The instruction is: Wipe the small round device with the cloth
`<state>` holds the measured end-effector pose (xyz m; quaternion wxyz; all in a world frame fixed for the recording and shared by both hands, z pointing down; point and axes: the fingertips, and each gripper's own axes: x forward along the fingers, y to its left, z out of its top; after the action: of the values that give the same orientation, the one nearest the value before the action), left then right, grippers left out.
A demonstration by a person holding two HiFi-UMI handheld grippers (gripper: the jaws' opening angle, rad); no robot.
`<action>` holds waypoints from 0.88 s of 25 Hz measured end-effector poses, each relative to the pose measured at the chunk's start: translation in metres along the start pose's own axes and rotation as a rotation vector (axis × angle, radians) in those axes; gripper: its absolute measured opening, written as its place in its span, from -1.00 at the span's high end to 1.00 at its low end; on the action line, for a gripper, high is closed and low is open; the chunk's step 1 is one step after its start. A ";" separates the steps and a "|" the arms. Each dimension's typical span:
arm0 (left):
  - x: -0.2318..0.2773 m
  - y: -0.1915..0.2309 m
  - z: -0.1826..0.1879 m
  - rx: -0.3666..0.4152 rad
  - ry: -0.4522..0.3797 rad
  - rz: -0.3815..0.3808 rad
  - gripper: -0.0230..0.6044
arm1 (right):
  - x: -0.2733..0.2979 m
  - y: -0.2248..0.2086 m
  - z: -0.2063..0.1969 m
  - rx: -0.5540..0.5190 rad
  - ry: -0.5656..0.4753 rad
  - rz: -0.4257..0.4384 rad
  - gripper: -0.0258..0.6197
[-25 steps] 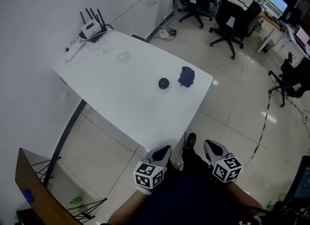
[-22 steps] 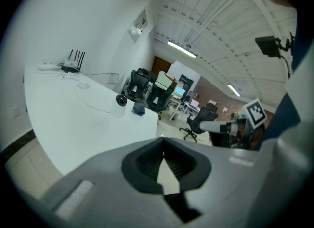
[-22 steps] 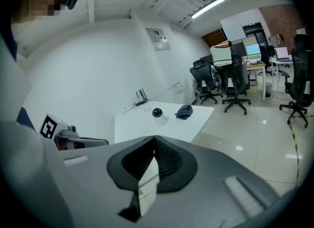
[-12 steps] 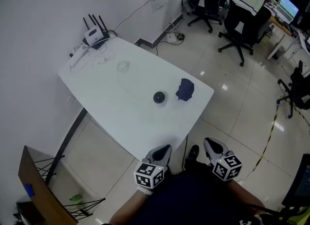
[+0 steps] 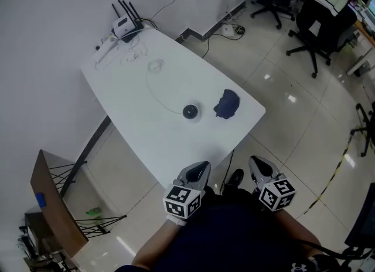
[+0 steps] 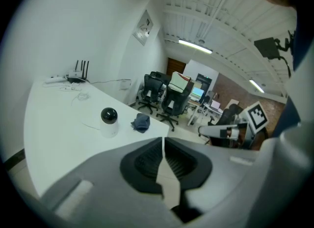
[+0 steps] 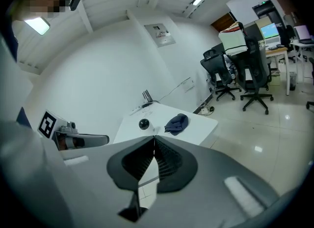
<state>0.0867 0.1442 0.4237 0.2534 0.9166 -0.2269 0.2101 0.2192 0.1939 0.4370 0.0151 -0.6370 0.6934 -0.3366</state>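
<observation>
Your left gripper (image 5: 202,165) and right gripper (image 5: 256,160) are both closed, jaw tips together, with nothing between them. You hold them close to your body, by the near edge of the table (image 5: 135,89). Further in, well apart from both grippers, the small round device (image 5: 190,111) stands upright. The cloth (image 5: 227,104) lies crumpled just to its right, not touching. A router (image 5: 126,26) sits at the far corner.

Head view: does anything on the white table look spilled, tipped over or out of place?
Nothing stands out. The small round device stands upright on the table, the cloth lies crumpled beside it without touching it, and the router sits at the far corner.
</observation>
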 end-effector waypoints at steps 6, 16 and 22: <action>0.005 0.013 0.000 -0.033 0.006 0.050 0.85 | 0.025 0.003 0.002 -0.042 0.038 0.050 0.88; 0.016 0.060 0.035 -0.042 -0.066 0.024 0.77 | 0.067 0.003 0.030 -0.109 0.056 -0.008 0.88; 0.019 0.093 0.045 -0.043 -0.088 0.016 0.72 | 0.098 0.008 0.056 -0.205 0.069 -0.032 0.87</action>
<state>0.0652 0.0420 0.4325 0.2613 0.9175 -0.2494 0.1664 0.2192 0.0808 0.4300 -0.0794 -0.6342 0.7139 -0.2861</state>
